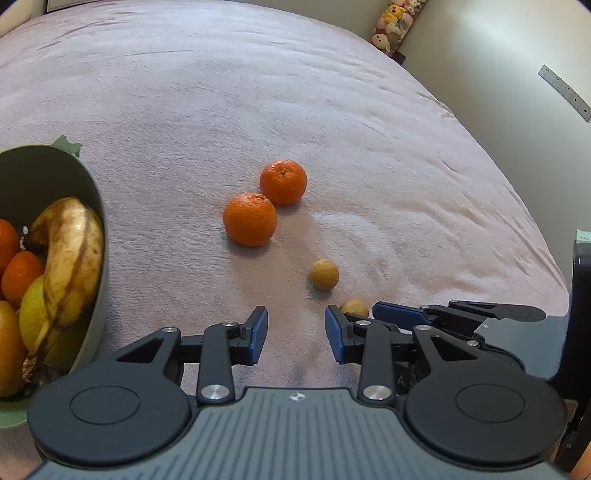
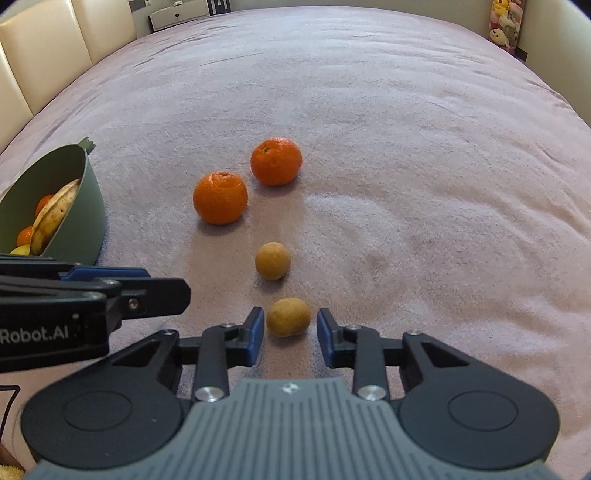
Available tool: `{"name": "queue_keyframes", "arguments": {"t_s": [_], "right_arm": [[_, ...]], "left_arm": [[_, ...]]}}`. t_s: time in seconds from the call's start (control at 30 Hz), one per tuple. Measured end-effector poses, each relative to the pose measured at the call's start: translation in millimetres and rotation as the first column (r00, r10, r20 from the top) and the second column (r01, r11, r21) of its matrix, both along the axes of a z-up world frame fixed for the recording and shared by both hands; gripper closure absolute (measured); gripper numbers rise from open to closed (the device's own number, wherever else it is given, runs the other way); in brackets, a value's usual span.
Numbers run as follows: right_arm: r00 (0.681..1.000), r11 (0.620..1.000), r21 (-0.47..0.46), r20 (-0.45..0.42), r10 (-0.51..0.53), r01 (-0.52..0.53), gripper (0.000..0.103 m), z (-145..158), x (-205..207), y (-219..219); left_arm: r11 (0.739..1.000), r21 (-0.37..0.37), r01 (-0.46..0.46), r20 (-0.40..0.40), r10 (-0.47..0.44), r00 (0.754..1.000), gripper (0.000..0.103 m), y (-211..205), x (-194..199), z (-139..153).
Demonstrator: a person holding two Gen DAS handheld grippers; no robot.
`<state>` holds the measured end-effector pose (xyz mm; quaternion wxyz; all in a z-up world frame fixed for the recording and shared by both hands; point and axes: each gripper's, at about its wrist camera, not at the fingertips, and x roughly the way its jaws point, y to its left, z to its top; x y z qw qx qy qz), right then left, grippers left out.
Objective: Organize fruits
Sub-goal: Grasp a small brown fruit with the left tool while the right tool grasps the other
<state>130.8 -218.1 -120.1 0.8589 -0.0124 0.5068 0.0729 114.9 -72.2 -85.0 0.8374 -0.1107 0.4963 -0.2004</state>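
Note:
Two oranges (image 1: 250, 218) (image 1: 283, 181) and two small tan round fruits (image 1: 324, 274) (image 1: 354, 308) lie on the pink blanket. In the right wrist view the oranges (image 2: 220, 202) (image 2: 276, 161) lie ahead, one tan fruit (image 2: 272, 260) is further off, and the nearer tan fruit (image 2: 288, 317) sits between the pads of my open right gripper (image 2: 290, 330), not gripped. My left gripper (image 1: 296, 334) is open and empty, just left of the right gripper (image 1: 406, 314). A green bowl (image 1: 96, 229) at the left holds a banana (image 1: 68, 251), oranges and yellow fruit.
The pink blanket (image 2: 369, 110) covers a wide bed. A cream padded headboard (image 2: 48, 44) stands at the far left, plush toys (image 2: 504, 22) in the far right corner. The left gripper (image 2: 92, 295) crosses the right wrist view's left side.

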Motion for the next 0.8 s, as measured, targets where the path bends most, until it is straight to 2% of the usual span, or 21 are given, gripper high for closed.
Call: {"name": "queue_keyframes", "arguments": {"t_s": [0.3,0.43,0.57,0.8], "right_arm": [[1.0,0.999,0.041,-0.016,0.002,-0.001,0.08,-6.8,4.0,-3.4],[1.0,1.0,0.029,0.009,-0.005,0.005,0.08,-0.4,3.1,-6.1],[0.998,0.998,-0.038,0.044,-0.042,0.043,0.08,7.6,5.3,-14.3],[0.993,0.993,-0.014,0.007,-0.12,0.12,0.08,0.0,10.1,-32.8]], "left_arm": [[0.999,-0.037,0.006,-0.011,-0.006,1.0,0.062,-12.4,11.1,-5.3],[0.999,-0.05,0.002,-0.02,-0.003,1.0,0.062,-18.0,16.6,-7.2],[0.999,-0.044,-0.014,-0.035,0.012,0.999,0.064,-25.1,23.9,-14.2],[0.998,-0.047,-0.046,-0.022,0.045,0.999,0.065,-36.9,29.2,-29.2]]}}
